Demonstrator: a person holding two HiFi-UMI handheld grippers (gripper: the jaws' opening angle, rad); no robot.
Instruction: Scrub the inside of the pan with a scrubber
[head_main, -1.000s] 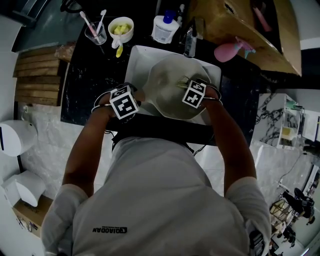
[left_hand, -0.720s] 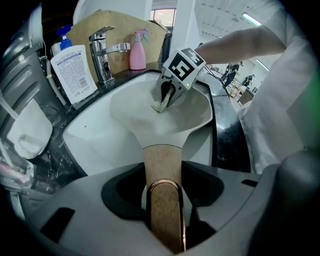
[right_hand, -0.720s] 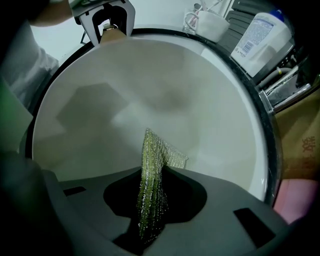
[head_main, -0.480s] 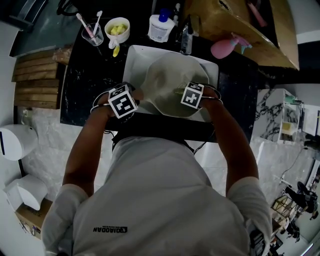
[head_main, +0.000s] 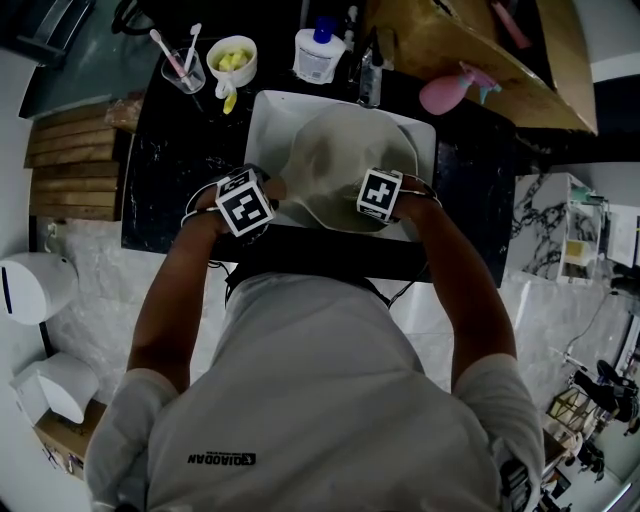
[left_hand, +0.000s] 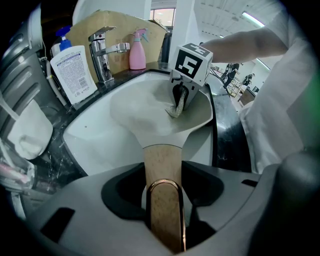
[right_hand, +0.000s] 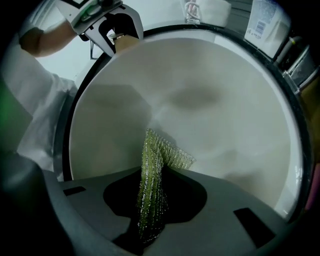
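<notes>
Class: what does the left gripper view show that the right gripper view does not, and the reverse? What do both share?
Only the left gripper view: the right tool from outside, with its marker cube. Only the right gripper view: the left tool from outside. Both: the pan, its handle clamped in the left tool, and the green scrubber clamped in the right tool.

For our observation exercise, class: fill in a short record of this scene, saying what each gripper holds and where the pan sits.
Left gripper: shut on the pan handle
Right gripper: shut on the green mesh scrubber
Pan: in the white sink, below the faucet
Scrubber contact: tip appears to touch the pan's inner surface
</notes>
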